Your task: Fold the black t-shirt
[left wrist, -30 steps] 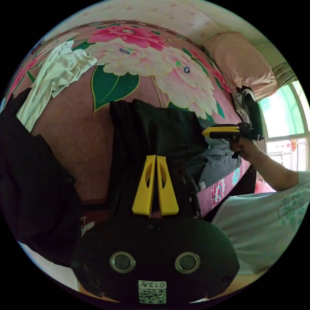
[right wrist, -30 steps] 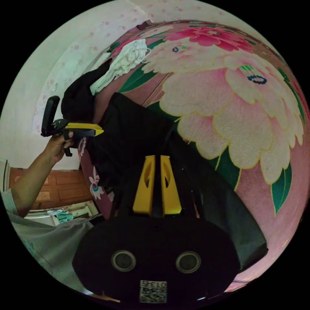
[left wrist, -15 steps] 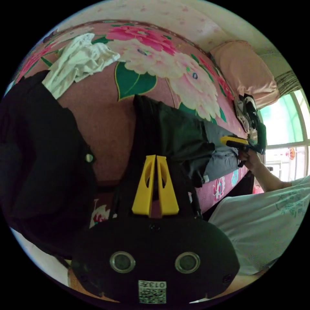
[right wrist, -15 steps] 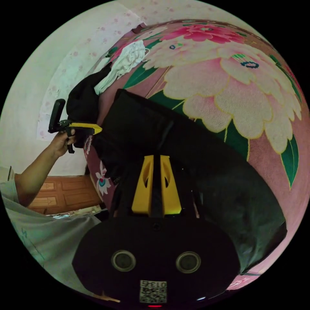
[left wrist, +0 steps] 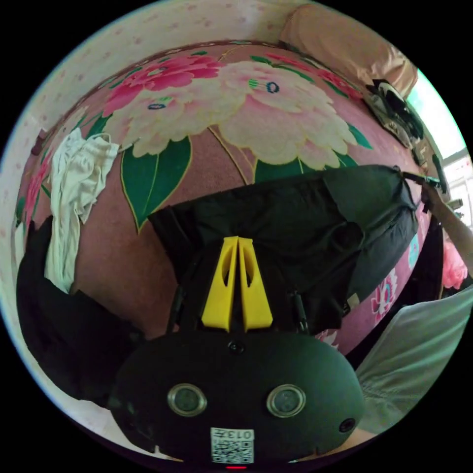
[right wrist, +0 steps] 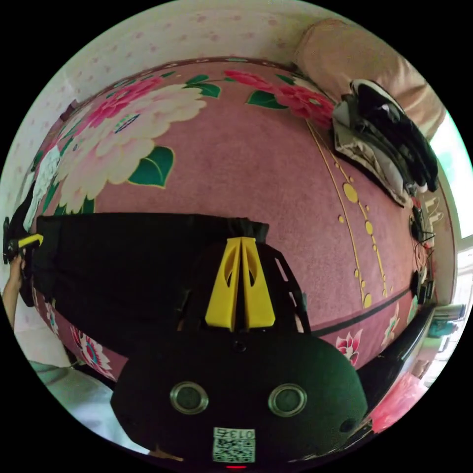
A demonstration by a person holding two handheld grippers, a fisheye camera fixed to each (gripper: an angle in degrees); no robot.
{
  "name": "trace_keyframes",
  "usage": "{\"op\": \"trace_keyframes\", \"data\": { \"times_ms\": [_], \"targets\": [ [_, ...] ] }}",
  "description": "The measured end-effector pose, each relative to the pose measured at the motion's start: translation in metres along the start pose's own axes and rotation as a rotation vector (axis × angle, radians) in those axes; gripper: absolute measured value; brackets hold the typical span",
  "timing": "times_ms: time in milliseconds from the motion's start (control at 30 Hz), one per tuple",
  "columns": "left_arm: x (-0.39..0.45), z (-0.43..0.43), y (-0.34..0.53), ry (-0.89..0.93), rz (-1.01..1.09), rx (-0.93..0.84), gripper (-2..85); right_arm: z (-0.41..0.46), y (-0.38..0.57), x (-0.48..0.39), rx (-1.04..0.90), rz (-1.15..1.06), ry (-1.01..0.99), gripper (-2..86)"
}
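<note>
- Left gripper view: left gripper (left wrist: 238, 239), jaws pressed together on the black t-shirt (left wrist: 295, 226), stretched across the floral bedspread (left wrist: 197, 162); its edge is hidden. Right gripper (left wrist: 433, 181), at 3 o'clock, is tiny.
- Right gripper view: jaws clamp the shirt's bunched corner; the left gripper at 9 o'clock is cut off.

Daylight enters from a bright window (left wrist: 456, 162) at the right edge of both views, washed out to white-green glare there. The pink floral bedspread (right wrist: 276, 162) is evenly and softly lit, colours vivid, with only faint shadows. The black t-shirt (left wrist: 295, 221) reads as a dark mass with little fold detail. Both fisheye pictures bend the bed strongly and end in a black circular border; edges look slightly soft, the centre sharp. The yellow jaws show clean and unblurred.
</note>
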State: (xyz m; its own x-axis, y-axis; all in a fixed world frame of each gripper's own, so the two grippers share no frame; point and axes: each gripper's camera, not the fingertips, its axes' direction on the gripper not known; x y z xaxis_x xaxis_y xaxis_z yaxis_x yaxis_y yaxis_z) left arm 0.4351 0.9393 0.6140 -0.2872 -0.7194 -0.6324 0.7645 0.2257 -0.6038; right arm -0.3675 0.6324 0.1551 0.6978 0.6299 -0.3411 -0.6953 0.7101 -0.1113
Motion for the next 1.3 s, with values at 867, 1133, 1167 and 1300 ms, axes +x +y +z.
{"op": "trace_keyframes", "data": {
  "times_ms": [867, 1133, 1167, 1300],
  "targets": [
    [0.001, -0.051, 0.176, -0.078, -0.436, 0.074, 7.0, -0.137, -0.054, -0.118, 0.252, -0.376, -0.299, 3.9],
    [-0.012, -0.004, 0.229, 0.090, -0.514, 0.067, 13.8, -0.145, -0.115, -0.424, 0.136, -1.069, -0.468, 8.1],
    [-0.014, -0.002, 0.231, 0.098, -0.526, 0.076, 13.8, -0.146, -0.118, -0.446, 0.128, -1.112, -0.461, 8.6],
    [-0.024, 0.007, 0.244, 0.131, -0.542, 0.085, 13.4, -0.142, -0.135, -0.580, -0.005, -1.361, -0.422, 11.6]
  ]
}}
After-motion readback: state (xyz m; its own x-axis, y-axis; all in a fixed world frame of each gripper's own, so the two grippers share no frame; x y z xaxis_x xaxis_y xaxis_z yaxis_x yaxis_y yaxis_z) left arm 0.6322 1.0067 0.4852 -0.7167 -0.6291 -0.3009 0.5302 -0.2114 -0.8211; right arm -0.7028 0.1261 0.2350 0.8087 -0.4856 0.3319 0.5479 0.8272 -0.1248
